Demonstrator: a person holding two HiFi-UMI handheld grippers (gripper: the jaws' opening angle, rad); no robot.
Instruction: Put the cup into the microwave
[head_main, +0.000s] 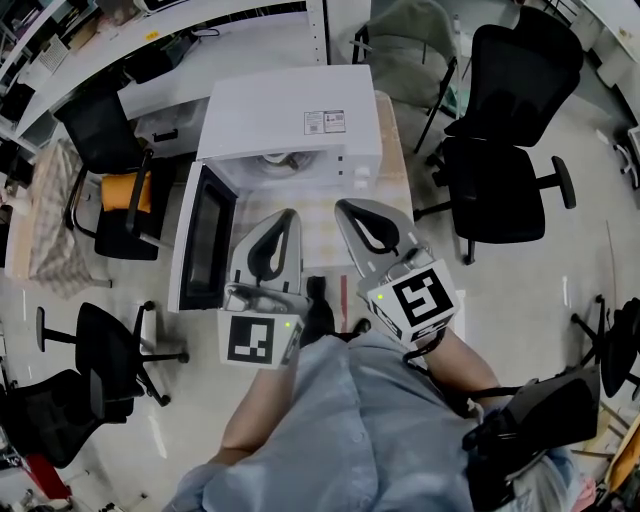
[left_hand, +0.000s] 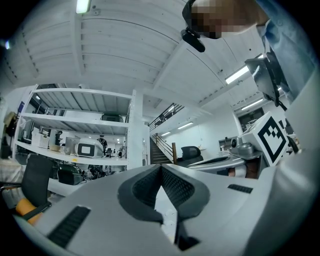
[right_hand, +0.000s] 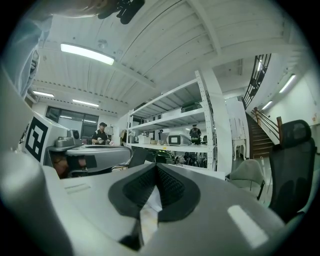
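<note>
Holding our left gripper (head_main: 288, 215) and right gripper (head_main: 345, 207) up, we've got both pinched closed on nothing, near the white microwave (head_main: 290, 110) with its door (head_main: 205, 235) open.

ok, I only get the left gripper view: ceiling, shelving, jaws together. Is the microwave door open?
Observer: Yes. In the head view the microwave sits on the table, and its door is swung open to the left.
Operator: Cup in there?
Observer: A round pale shape shows just inside the opening. I cannot tell whether it is the cup or the turntable.
Operator: Right gripper holding anything?
Observer: No. In the right gripper view the right gripper has its jaws together with nothing between them.
</note>
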